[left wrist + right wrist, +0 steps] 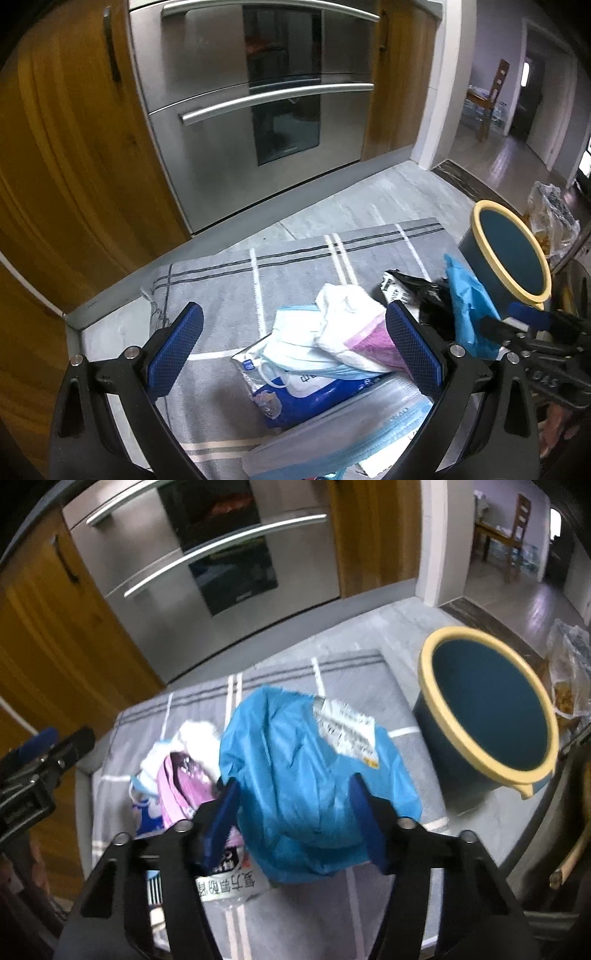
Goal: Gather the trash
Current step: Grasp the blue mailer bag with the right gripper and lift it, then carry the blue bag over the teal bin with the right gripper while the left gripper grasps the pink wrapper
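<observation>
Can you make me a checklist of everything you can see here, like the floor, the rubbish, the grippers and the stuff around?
Surface: grey striped mat lying on a grey floor.
Job's things: blue plastic bag with a white label; white masks; pink-and-white wrapper; black packet; blue-and-white pack; bin with a yellow rim, looks empty.
Clutter: clear bag behind the bin.
Grippers: right gripper straddles the blue bag, whether its pads press is unclear; left gripper open above the masks.
Cables: nothing seen.
Surroundings: steel oven, wooden cupboards, doorway with a chair.
</observation>
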Demonstrator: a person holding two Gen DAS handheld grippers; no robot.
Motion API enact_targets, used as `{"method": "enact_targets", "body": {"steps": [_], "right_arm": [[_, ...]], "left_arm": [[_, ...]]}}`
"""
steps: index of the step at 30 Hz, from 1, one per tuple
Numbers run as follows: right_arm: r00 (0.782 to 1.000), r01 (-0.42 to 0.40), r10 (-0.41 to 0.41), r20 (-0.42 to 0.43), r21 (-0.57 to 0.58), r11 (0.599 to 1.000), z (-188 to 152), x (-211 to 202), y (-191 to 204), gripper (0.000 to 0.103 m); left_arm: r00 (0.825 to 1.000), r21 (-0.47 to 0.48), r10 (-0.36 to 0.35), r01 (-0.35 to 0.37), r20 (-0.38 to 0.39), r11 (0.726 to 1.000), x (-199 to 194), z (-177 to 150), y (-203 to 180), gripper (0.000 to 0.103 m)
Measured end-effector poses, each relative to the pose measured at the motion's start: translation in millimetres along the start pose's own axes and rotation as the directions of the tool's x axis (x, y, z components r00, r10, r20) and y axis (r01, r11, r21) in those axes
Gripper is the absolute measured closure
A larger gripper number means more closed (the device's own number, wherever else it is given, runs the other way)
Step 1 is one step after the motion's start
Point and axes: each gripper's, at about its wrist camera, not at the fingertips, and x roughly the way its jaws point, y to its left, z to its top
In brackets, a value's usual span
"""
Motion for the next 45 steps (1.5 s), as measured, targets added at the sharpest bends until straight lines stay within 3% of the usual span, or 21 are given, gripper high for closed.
{"method": "enact_targets", "body": {"steps": [5, 7, 9, 10, 12, 16, 20, 23, 25, 28, 33, 41, 42, 43, 45], "right_arm": [[0.999, 0.023, -0.024, -0.028, -0.041, 0.999, -0.2, 5.5, 4.0, 0.075], [0.999, 0.019, -0.021, -0.032, -0.042, 0.999, -0.1, 4.5, 4.0, 0.088], [0.999, 0.041, -0.042, -0.01, -0.052, 0.998, 0.4, 0.7, 4.3, 0.091], [0.999, 0.045, -0.045, 0.003, -0.045, 0.998, 2.0, -2.3, 3.2, 0.091], [0.998, 0.052, -0.052, 0.022, -0.014, 0.999, 4.6, -7.5, -1.3, 0.092], [0.997, 0.065, -0.068, 0.044, 0.07, 0.995, 9.6, -17.1, -15.0, 0.092], [0.996, 0.067, -0.073, 0.06, 0.104, 0.992, 10.3, -23.3, -21.4, 0.092], [0.995, 0.073, -0.079, 0.054, 0.111, 0.991, 10.7, -23.2, -23.4, 0.092], [0.996, 0.066, -0.073, 0.058, 0.121, 0.99, 12.2, -25.4, -25.9, 0.092], [0.996, 0.053, -0.062, 0.065, 0.136, 0.989, 14.0, -30.0, -30.5, 0.093], [0.996, 0.03, -0.042, 0.08, 0.145, 0.989, 16.0, -35.8, -30.2, 0.093], [0.993, 0.005, -0.022, 0.115, 0.145, 0.989, 21.1, -48.0, -31.2, 0.094], [0.993, 0.001, -0.018, 0.121, 0.144, 0.99, 22.1, -49.6, -30.5, 0.094], [0.992, -0.001, -0.017, 0.125, 0.143, 0.99, 22.9, -51.0, -30.2, 0.094], [0.99, 0.001, -0.021, 0.138, 0.142, 0.99, 25.6, -55.0, -30.9, 0.093]], "left_arm": [[0.999, 0.018, -0.035, 0.035, -0.021, 0.999, 5.2, -2.7, -6.9, 0.014], [0.998, 0.02, -0.046, 0.047, -0.035, 0.999, 7.6, -4.9, -10.7, 0.023], [0.995, 0.011, -0.089, 0.09, -0.052, 0.996, 9.8, -6.5, -15.2, 0.031], [0.991, 0.004, -0.122, 0.122, -0.062, 0.992, 10.7, -6.9, -18.7, 0.037], [0.985, 0.005, -0.156, 0.157, -0.075, 0.988, 11.9, -8.1, -26.7, 0.041], [0.973, 0.01, -0.214, 0.216, -0.085, 0.976, 13.5, -13.3, -48.1, 0.041], [0.968, 0.041, -0.225, 0.23, -0.112, 0.972, 20.7, -20.8, -69.3, 0.046], [0.969, 0.066, -0.205, 0.215, -0.139, 0.974, 27.3, -26.2, -78.9, 0.062], [0.967, 0.074, -0.198, 0.212, -0.161, 0.974, 32.6, -28.5, -81.0, 0.078], [0.966, 0.076, -0.197, 0.212, -0.168, 0.974, 33.9, -30.9, -79.2, 0.091], [0.97, 0.08, -0.196, 0.209, -0.144, 0.975, 28.3, -28.4, -74.1, 0.103], [0.971, 0.032, -0.21, 0.215, -0.113, 0.976, 17.9, -21.7, -66.6, 0.103], [0.972, 0.002, -0.211, 0.212, -0.106, 0.977, 19.1, -22.3, -64.2, 0.097], [0.972, -0.023, -0.207, 0.205, -0.114, 0.978, 22.4, -22.1, -63.1, 0.074], [0.976, -0.042, -0.191, 0.187, -0.105, 0.981, 24.2, -22.7, -63.4, 0.037]]}}
